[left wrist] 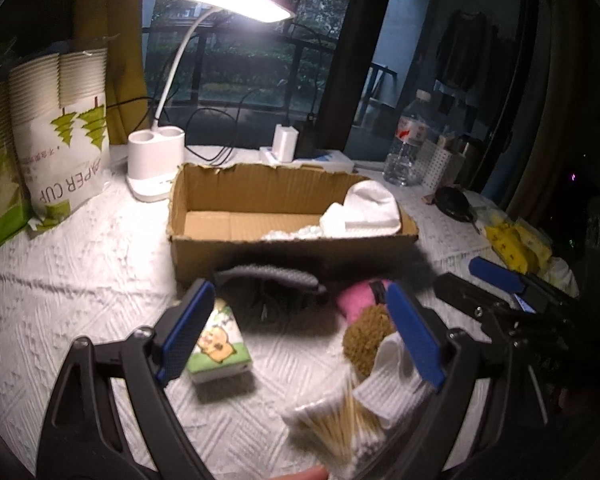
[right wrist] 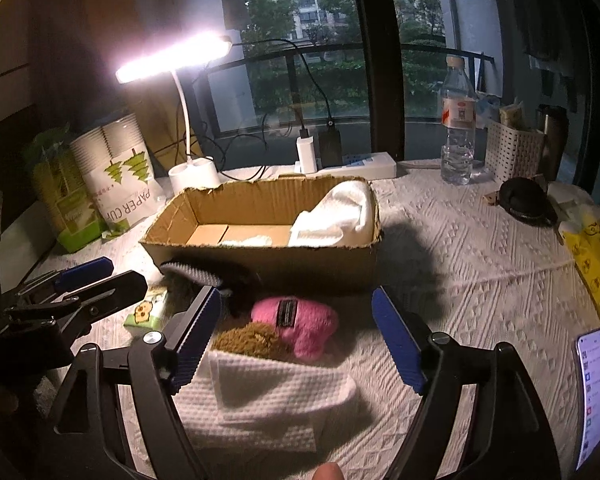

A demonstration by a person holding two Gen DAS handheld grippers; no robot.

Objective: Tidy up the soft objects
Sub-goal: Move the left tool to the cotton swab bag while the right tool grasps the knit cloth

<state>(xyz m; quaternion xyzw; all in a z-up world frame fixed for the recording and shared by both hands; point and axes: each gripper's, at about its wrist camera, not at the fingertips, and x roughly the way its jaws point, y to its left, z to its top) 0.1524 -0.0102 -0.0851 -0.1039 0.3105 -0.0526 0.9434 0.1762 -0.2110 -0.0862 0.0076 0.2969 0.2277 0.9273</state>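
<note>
"PAPER CUP" legible on sleeve of cups (left wrist: 66,160), 10 o'clock of cardboard box (left wrist: 292,254). Pink plush (right wrist: 300,326), dark label illegible, long axis 9-to-3, at 6 o'clock of box, touching brown plush (right wrist: 252,340). White cloth (right wrist: 268,396) nearer. Left gripper (left wrist: 300,328) wide, empty. Right gripper (right wrist: 300,344) wide, straddling plush, gripping nothing.

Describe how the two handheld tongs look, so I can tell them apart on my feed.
They look alike: the left tongs and right tongs each have black angular frames with triangular cut-outs, silver screws at the pivots, and flat blue ribbed pads on both fingers. No cables, markings or sleeves show.
</note>
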